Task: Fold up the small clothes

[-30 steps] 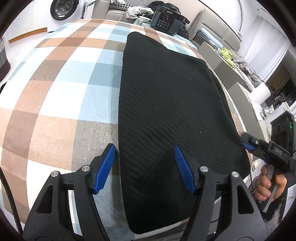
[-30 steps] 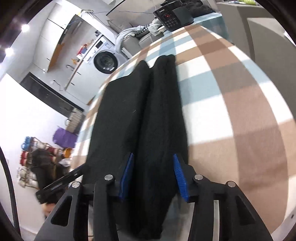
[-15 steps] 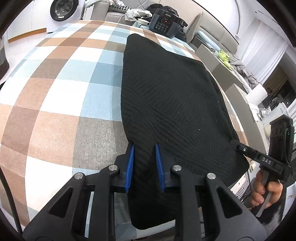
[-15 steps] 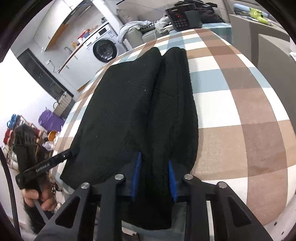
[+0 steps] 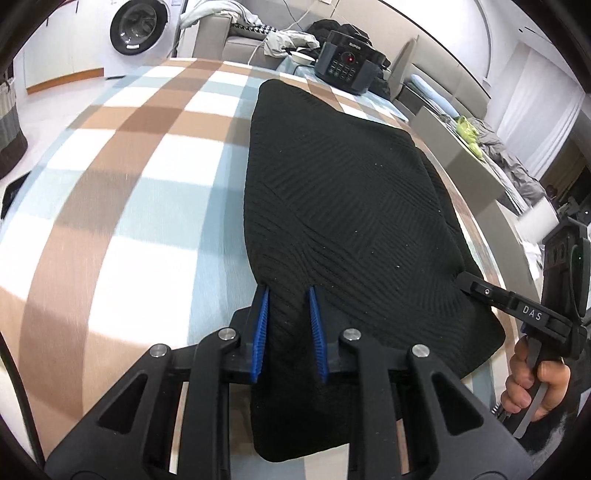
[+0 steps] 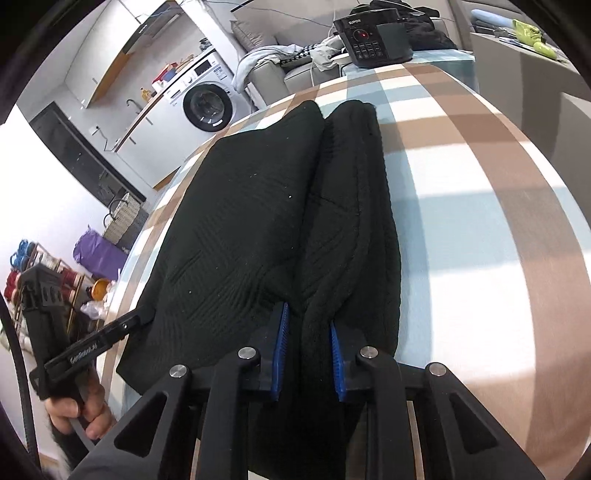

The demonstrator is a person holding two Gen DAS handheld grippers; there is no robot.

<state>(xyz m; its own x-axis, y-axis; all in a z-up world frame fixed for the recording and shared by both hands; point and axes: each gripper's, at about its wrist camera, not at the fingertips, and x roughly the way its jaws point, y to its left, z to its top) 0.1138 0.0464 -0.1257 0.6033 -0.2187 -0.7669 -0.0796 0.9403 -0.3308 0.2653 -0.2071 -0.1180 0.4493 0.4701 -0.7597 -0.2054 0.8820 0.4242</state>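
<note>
A black knit garment (image 5: 351,206) lies lengthwise on the checked tablecloth (image 5: 129,184), its right side folded over into a thick strip (image 6: 354,221). My left gripper (image 5: 288,291) is shut on the near left corner of the garment, cloth bunched between its blue pads. My right gripper (image 6: 307,317) pinches the near end of the folded strip, its jaws still closing on the cloth. Each gripper shows in the other's view: the right gripper (image 5: 463,281) at the garment's right edge, and the left gripper (image 6: 147,315) at its left edge.
A black appliance with buttons (image 5: 347,68) stands at the table's far end, beyond the garment. A washing machine (image 5: 138,29) and a sofa with laundry are behind it. Grey furniture (image 5: 480,173) runs along the table's right side. A hand (image 5: 532,387) grips the right handle.
Both grippers went from wide open around the near hem to closed on it. Both hands then shifted a little with the cloth held, and the near edge bunched up.
</note>
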